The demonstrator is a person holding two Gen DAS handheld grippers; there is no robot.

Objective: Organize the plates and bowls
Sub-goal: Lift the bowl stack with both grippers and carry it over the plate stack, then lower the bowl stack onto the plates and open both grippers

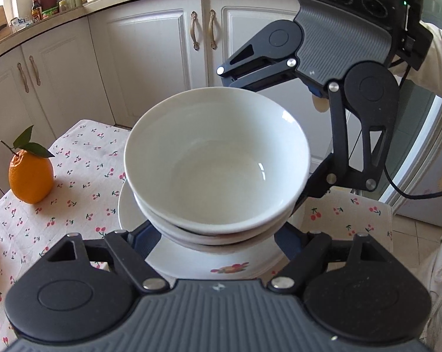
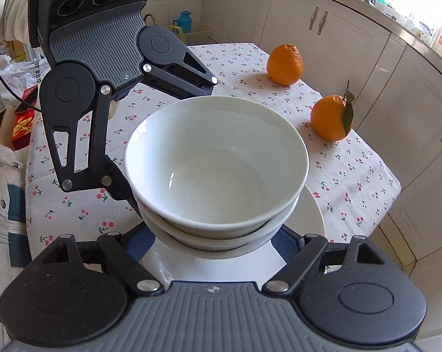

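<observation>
White kitchen cabinets (image 1: 150,58) back a table with a cherry-print cloth (image 1: 74,193). Left of the left tongs (image 1: 218,243), an orange (image 1: 30,176) stands near the table's edge, with bare cloth between. Both tongs straddle the stacked white bowls (image 1: 218,158): the left tongs clench the lower bowls; the right tongs (image 2: 218,243) grasp the same stack from the opposite side. Below the stack lies a white plate (image 2: 314,214). Right of the right tongs, two oranges (image 2: 330,120) sit well apart from the bowls.
</observation>
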